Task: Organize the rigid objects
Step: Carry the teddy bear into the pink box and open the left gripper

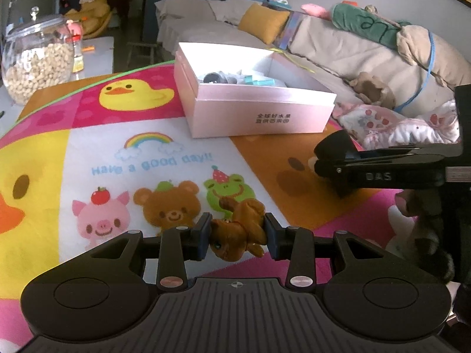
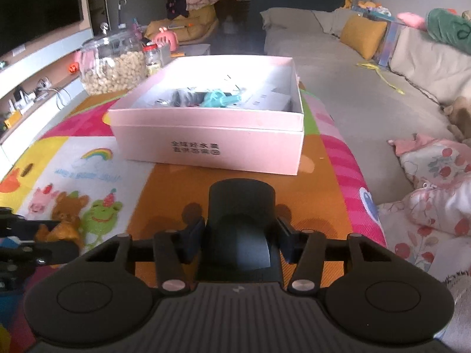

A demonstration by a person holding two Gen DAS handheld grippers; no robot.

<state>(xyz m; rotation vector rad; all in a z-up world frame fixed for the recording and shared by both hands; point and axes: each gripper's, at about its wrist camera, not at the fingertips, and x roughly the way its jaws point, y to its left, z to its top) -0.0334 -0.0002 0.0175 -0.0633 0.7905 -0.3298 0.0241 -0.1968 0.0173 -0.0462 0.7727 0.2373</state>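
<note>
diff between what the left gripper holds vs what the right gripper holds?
The left gripper holds a small brown animal figurine, lumpy with limbs sticking out; the right gripper holds a black smooth-sided object with a rounded top.
The figurine looks small in the gripper's gap; the black object fills it and rises above the fingers.
Shared: both are clamped, short of the pink cardboard box.

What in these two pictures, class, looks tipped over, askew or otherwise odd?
The brown toy animal in the left gripper is held upside down, its head low and legs up. The pink box sits skewed across the mat. Nothing looks spilled or broken.
</note>
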